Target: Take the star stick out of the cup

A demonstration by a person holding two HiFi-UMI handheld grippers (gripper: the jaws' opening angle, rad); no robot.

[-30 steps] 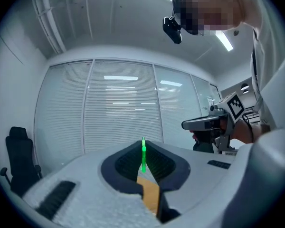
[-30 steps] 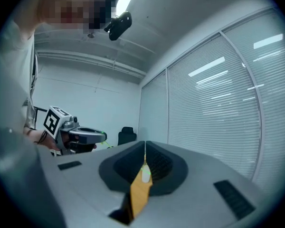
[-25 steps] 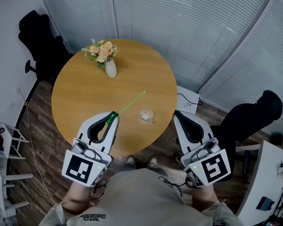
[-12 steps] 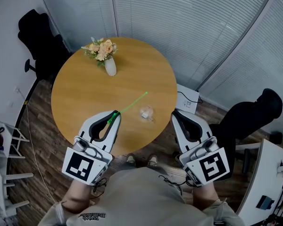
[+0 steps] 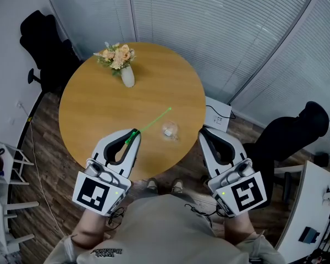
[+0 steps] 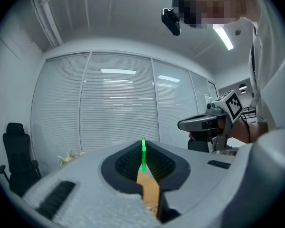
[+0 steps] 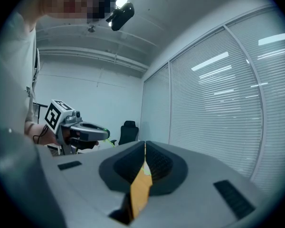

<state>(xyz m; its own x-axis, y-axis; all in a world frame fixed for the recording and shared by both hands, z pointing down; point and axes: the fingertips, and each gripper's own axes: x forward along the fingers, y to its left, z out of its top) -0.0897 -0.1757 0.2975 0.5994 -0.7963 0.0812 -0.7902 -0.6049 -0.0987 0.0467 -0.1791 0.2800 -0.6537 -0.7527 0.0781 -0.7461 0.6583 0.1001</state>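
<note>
Now, left gripper [image 5: 133, 133]: jaws clenched on the star stick, with its near end pinched right at their tips. The left gripper view shows the green shaft standing in the seam between the pads.
Star stick [image 5: 152, 121]: thin and bright green. It runs out of the left jaws ahead and to the right, above the table. Its far end lies past the cup, and the star shape there is too small to make out.
Cup [image 5: 169, 130]: clear glass, standing on the table between the two pairs of jaw tips, just right of the left ones and left of the right ones. The stick passes beside it without touching, and none of the stick is inside.
Right gripper [image 5: 202, 133]: jaws pressed together with nothing between them, tips just beside the table's near right edge.
Table [image 5: 88, 109]: round and wooden, with the left jaws' tips over its near part.
Vase of flowers [image 5: 127, 77]: white vase with pale blooms, well ahead of the left jaws on the table's far side.
Office chair [image 5: 44, 43]: black, off the table, far ahead and to the left of the left jaws.
</note>
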